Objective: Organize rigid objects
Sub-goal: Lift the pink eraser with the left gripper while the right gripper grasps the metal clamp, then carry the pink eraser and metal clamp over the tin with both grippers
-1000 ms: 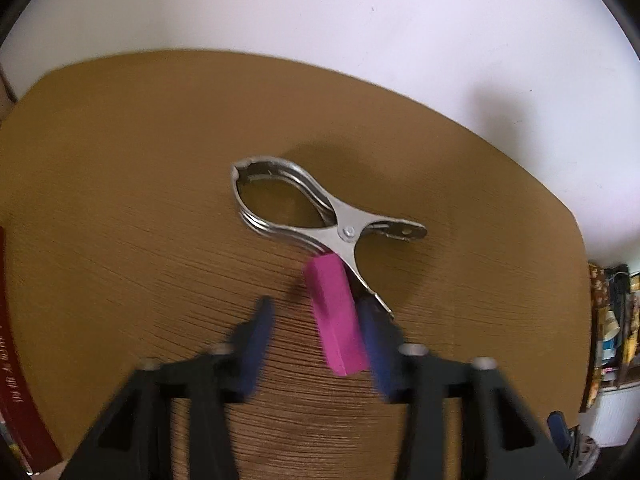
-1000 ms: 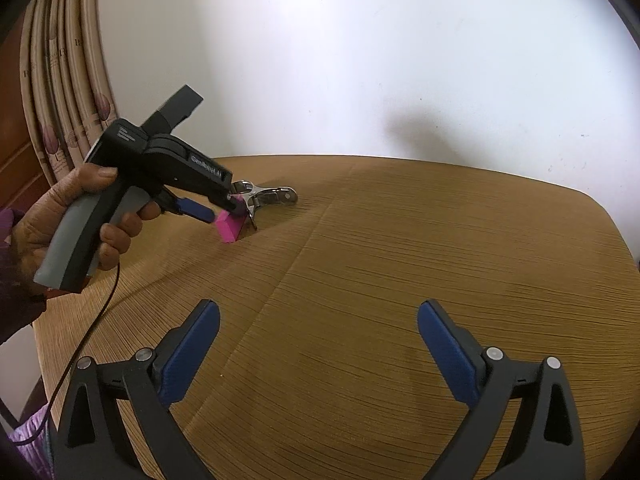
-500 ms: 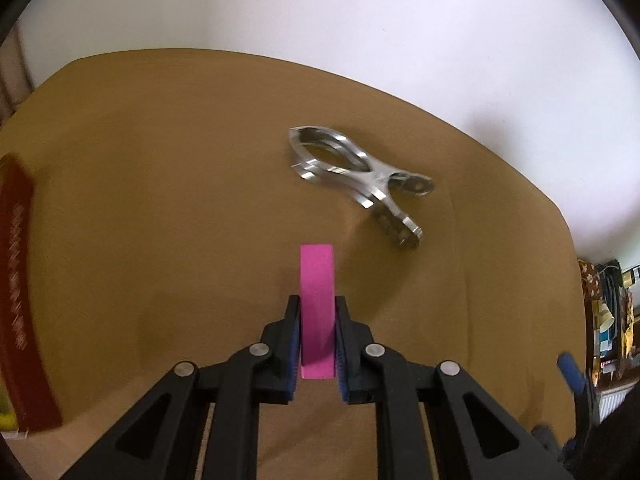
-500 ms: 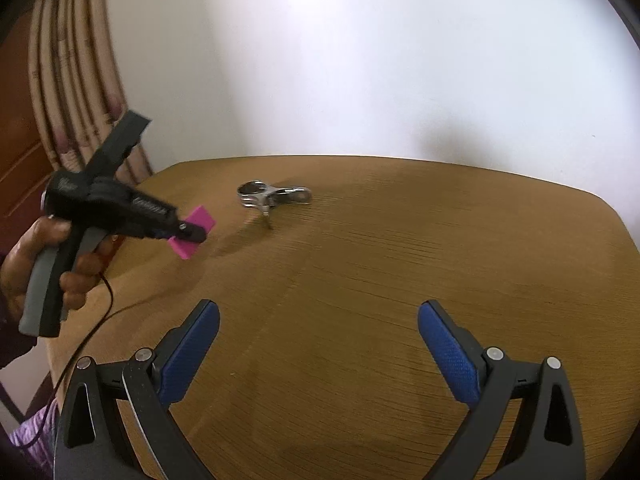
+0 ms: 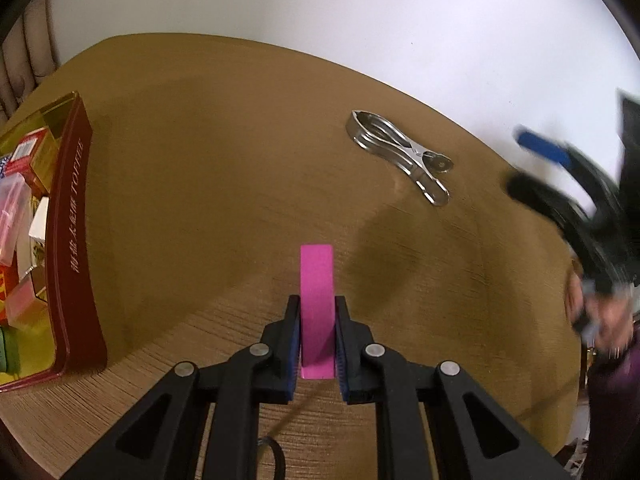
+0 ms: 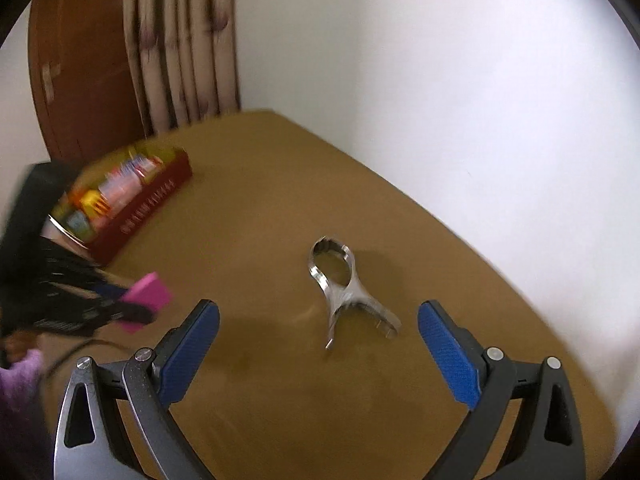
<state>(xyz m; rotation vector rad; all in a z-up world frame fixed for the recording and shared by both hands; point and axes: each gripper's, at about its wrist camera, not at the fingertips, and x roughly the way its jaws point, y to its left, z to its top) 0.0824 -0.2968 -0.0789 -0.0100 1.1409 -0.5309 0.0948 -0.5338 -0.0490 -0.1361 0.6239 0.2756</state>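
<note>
Bright light glares off the plain white wall (image 6: 440,80), edges bend round, and the dark red tin box (image 6: 152,204) looks blurry.

Your clamp (image 6: 346,288) is bare metal, polished and shiny, with bright glare on its curved loops. The pink block (image 5: 316,304) looks like matt plastic or foam, smooth faces, no shine; can't tell which. Your left gripper (image 5: 316,344) is matt black plastic with round metal pins. Your right gripper (image 6: 320,344) has blue pads (image 6: 450,354) with a fine grainy texture, rubbery looking. The table (image 5: 200,180) is covered in brown woven cloth, ribbed, matt. The tin (image 5: 74,240) at its left edge has glossy maroon walls and a gold inner lining. The curtain (image 6: 180,40) is pleated cloth.
</note>
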